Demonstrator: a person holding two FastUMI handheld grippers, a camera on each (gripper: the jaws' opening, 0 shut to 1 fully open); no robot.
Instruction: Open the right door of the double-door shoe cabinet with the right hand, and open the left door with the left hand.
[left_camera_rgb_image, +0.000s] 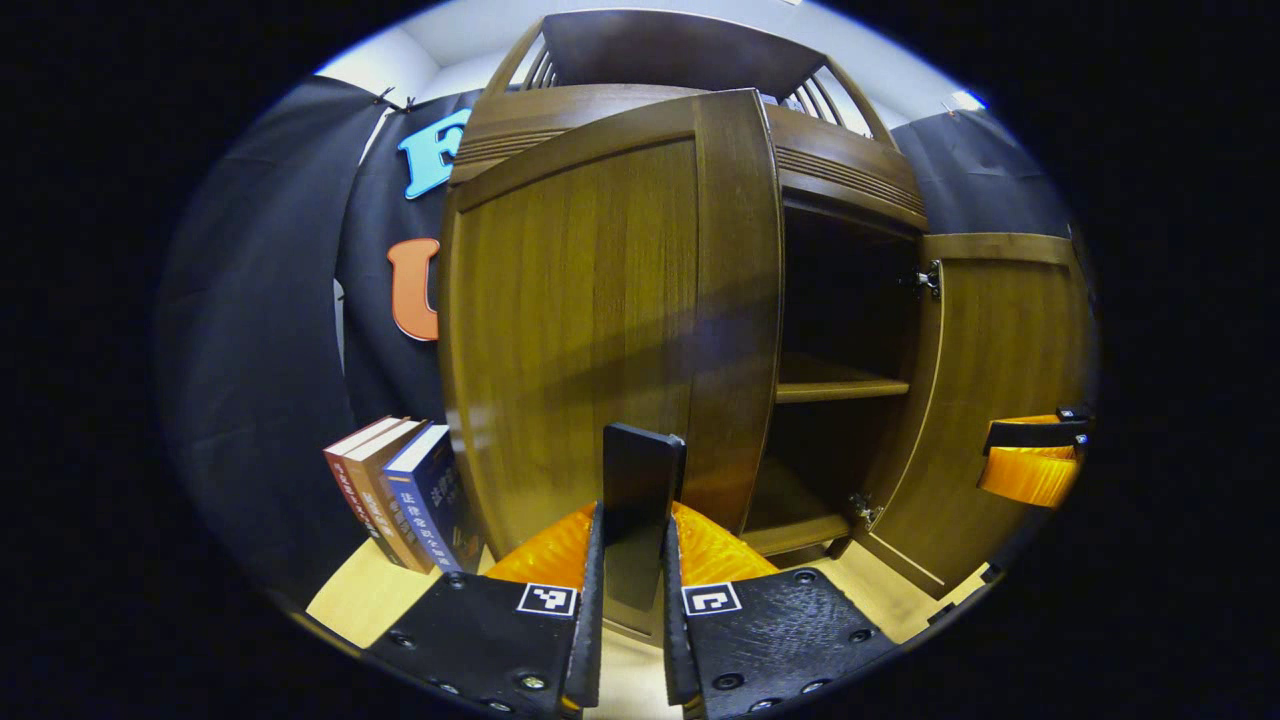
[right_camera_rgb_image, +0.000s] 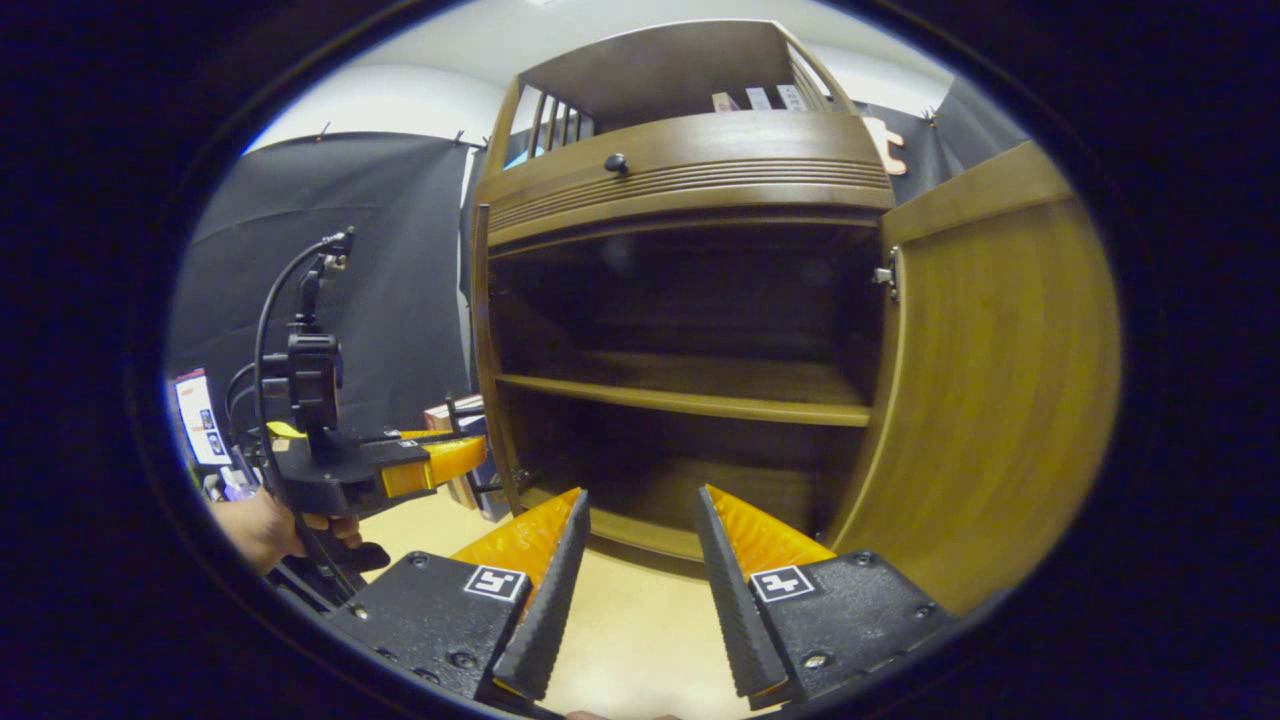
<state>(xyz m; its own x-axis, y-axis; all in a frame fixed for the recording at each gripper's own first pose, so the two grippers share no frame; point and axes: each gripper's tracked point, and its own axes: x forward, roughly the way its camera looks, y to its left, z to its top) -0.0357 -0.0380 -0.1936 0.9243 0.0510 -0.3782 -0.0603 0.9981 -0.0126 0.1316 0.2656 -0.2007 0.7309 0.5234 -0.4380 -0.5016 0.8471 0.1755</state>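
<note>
Left gripper view: the left gripper (left_camera_rgb_image: 632, 560) has its fingers closed on a dark flat handle (left_camera_rgb_image: 640, 480) that stands upright between them at the free edge of the left door (left_camera_rgb_image: 600, 320); both fingers press against it. The left door is swung partly out from the cabinet (left_camera_rgb_image: 850, 180), its face turned toward the camera, and the dark interior shows to its right with a shelf (left_camera_rgb_image: 840, 388) across it. The right door (left_camera_rgb_image: 1000, 400) stands wide open on its hinges at the far side of the opening, and the right gripper (left_camera_rgb_image: 1035, 460) shows just beside that door's outer edge. Three books (left_camera_rgb_image: 405, 490) stand upright on the pale table (left_camera_rgb_image: 360, 600), near the left door's hinge side. Right gripper view: the right gripper (right_camera_rgb_image: 640, 570) has its fingers spread apart with nothing between them, pointing at the cabinet's lower opening. The right door (right_camera_rgb_image: 1000, 380) stands open at the right of the frame. The left gripper (right_camera_rgb_image: 440, 462) is seen from the side at the cabinet's left edge, held by a hand (right_camera_rgb_image: 265, 530); whether it grips anything cannot be told from this view.
</note>
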